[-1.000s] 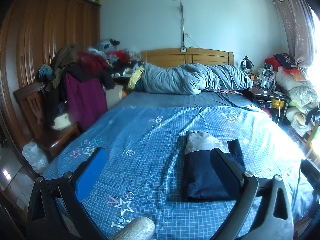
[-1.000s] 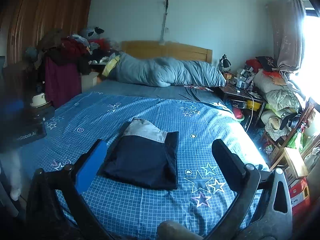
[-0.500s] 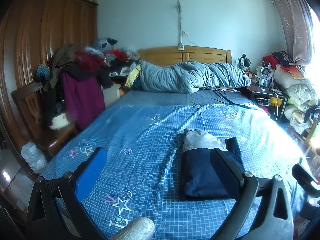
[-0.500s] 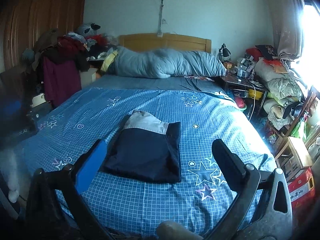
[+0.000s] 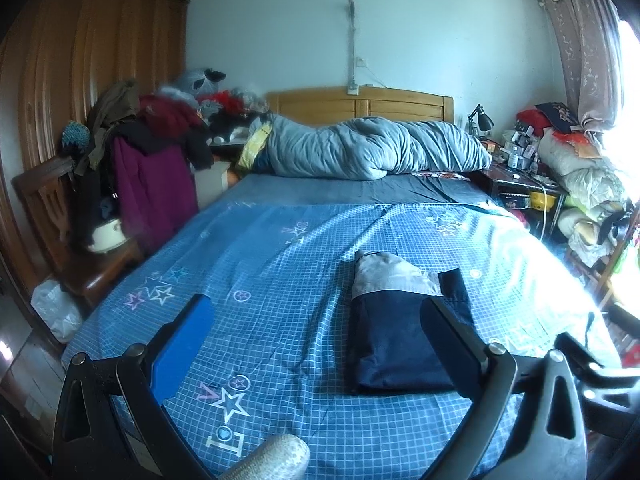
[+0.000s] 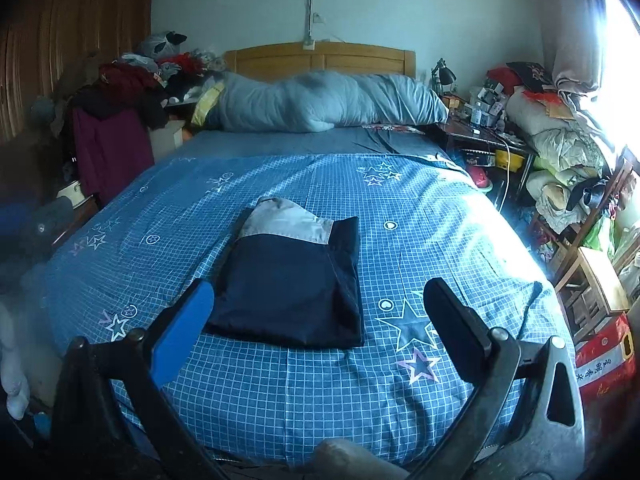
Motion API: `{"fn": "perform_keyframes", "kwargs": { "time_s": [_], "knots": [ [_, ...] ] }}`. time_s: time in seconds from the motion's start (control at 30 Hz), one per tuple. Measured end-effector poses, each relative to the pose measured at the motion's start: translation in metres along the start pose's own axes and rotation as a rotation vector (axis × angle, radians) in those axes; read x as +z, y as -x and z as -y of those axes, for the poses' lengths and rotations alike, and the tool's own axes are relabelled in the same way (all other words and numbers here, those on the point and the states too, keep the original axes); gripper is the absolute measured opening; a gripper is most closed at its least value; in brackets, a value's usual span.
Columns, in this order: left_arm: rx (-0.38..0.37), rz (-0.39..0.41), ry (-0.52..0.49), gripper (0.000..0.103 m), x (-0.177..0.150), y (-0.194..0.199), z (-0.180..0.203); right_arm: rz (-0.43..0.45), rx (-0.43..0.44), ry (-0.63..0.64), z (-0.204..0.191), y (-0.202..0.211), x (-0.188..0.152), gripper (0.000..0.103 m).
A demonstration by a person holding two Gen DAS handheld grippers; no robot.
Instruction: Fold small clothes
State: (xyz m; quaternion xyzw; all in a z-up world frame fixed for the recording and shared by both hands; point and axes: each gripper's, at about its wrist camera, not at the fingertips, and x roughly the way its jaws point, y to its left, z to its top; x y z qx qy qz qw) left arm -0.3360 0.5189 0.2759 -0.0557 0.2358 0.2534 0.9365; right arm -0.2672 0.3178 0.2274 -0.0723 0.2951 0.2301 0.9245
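Navy-and-grey folded garment (image 6: 288, 280) lies on a blue, white-checked bedsheet (image 6: 420, 208) printed with stars; the duvet (image 6: 320, 100) is grey-blue.

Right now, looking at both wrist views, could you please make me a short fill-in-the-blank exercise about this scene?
1. The folded navy and grey garment lies on the blue checked ____.
2. Both the left gripper and the right gripper are ____.
3. The rolled grey-blue quilt lies against the wooden ____.

Missing words: bedsheet; open; headboard
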Motion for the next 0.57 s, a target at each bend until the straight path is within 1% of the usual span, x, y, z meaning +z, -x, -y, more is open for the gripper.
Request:
{"fn": "perform_keyframes", "kwargs": {
  "time_s": [0.07, 0.27, 0.4, 0.57],
  "knots": [
    [-0.037, -0.022, 0.016, 0.103, -0.003, -0.007, -0.002, -0.011, -0.006, -0.011, 0.001, -0.004, -0.002, 0.103],
    [-0.054, -0.094, 0.032, 0.103, -0.014, -0.029, -0.003, -0.050, -0.002, -0.019, 0.001, -0.016, -0.006, 0.103],
    [-0.057, -0.098, 0.022, 0.103, -0.018, -0.031, 0.002, -0.072, 0.013, -0.027, 0.002, -0.021, -0.009, 0.103],
    [-0.060, -0.094, 0.010, 0.103, -0.020, -0.032, 0.006, -0.059, 0.016, -0.026, 0.002, -0.018, -0.010, 0.103]
  ]
}}
